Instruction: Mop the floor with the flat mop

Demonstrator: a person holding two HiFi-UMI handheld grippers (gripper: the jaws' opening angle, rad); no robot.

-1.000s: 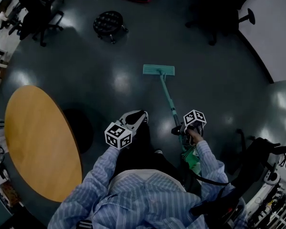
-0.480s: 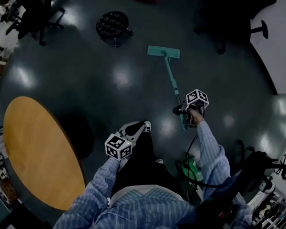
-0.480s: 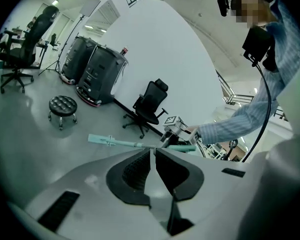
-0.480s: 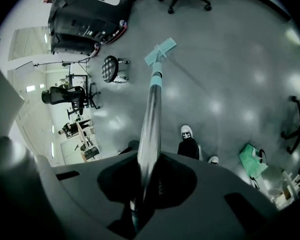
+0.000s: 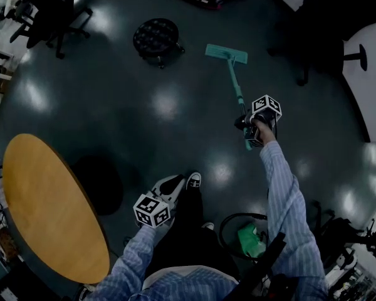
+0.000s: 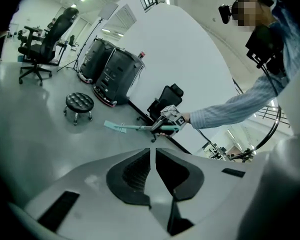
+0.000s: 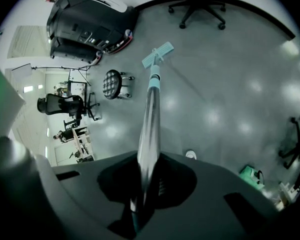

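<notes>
The flat mop has a teal head (image 5: 226,54) lying flat on the dark floor, and its handle (image 5: 238,93) runs back to my right gripper (image 5: 250,130). That gripper is shut on the handle at the end of an outstretched arm. In the right gripper view the metal handle (image 7: 150,124) passes between the jaws of the right gripper (image 7: 144,184) and leads out to the mop head (image 7: 157,54). My left gripper (image 5: 169,185) hangs close to the body, shut and holding nothing. In the left gripper view its jaws (image 6: 153,160) are together, with the mop (image 6: 118,127) far ahead.
A round black stool (image 5: 156,38) stands left of the mop head. Office chairs (image 5: 50,11) (image 5: 329,24) sit at the far left and far right. A round wooden table (image 5: 50,205) is at my left. A green container (image 5: 250,240) and a hose lie by my feet.
My right arm has stretched forward, pushing the mop head farther away across the floor, up past the stool. The left gripper has stayed by the body.
</notes>
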